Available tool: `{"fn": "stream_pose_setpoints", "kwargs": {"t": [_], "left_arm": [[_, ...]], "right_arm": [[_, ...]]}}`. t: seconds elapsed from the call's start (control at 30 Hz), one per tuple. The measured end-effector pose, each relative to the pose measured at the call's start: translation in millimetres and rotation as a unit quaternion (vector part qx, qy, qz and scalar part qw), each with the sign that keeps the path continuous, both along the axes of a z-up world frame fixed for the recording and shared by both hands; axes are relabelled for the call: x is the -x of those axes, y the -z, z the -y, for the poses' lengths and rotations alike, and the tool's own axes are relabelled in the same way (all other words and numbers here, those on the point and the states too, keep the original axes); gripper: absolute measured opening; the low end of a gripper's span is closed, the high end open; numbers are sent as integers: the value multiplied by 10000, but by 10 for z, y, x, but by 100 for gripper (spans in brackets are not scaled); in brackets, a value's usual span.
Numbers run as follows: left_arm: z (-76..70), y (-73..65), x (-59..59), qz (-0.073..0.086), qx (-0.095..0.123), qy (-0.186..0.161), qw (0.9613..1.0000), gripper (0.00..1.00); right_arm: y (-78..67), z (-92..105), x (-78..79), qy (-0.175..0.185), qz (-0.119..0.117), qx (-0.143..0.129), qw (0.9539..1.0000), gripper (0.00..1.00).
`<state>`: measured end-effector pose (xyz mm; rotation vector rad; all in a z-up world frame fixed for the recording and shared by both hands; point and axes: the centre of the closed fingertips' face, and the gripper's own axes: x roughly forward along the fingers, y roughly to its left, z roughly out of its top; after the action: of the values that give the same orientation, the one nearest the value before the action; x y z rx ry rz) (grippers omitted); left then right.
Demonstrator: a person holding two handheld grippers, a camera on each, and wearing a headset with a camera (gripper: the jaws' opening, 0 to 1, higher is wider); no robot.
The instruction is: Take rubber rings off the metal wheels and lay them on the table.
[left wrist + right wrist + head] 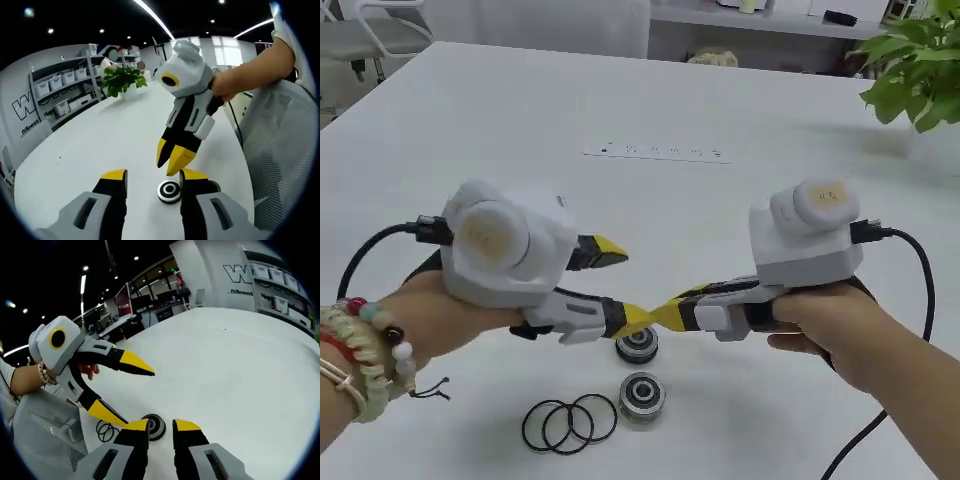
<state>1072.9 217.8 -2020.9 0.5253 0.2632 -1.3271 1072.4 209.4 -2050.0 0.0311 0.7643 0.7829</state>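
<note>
Left gripper (632, 287) spread wide, right gripper (662, 314) barely parted and empty, both poised over a wheel (637, 345) near three loose rings (570, 422); next move is likely pinching its rubber ring

Wall (30, 85), left gripper view: a big dark logo (22, 106) began with "W"; the rest was cut off.
Beneath the logo: a smaller slanted caption (31, 128) seemed to begin "Different", though it was too blurred to be sure.
Wall (210, 260), right gripper view: the logo (241, 273) again began with "W", with the caption (245, 291) under it, unreadable past "Di".
</note>
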Motion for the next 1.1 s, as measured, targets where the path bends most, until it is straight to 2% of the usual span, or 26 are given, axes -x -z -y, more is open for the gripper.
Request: {"fn": "stream_pose_setpoints", "kwargs": {"t": [0.03,0.1,0.17,0.27,0.37,0.5,0.6,0.63,0.9,1.0,1.1], "left_arm": [[-3,25,5,8,-46,11,10000,35],[-33,151,32,26,-293,75,9995,30],[-37,212,18,-9,-284,47,9996,27],[-36,278,30,-211,-272,31,9994,24],[-32,332,31,-216,-336,30,9992,20],[24,330,70,-431,-147,8,9990,17],[22,366,55,-402,-209,-30,9990,13],[14,376,49,-456,-201,-72,9987,13],[19,386,92,-450,-185,43,9988,7],[17,388,84,-534,-156,-3,9984,7],[16,389,83,-536,-132,-4,9985,7]], "right_arm": [[7,-3,7,-5,-14,3,10000,15],[35,-20,47,-90,-80,30,9999,16],[76,-23,83,-189,-106,161,9996,18],[198,12,164,-334,-305,487,9978,19],[241,2,185,-456,-245,638,9966,20],[273,-35,215,-606,-220,742,9952,21],[320,-28,219,-661,-163,915,9935,23],[331,-31,218,-687,-133,947,9930,24],[311,-67,188,-687,2,840,9941,25],[310,-89,187,-709,27,805,9942,26],[316,-109,186,-782,110,832,9934,25]]}}
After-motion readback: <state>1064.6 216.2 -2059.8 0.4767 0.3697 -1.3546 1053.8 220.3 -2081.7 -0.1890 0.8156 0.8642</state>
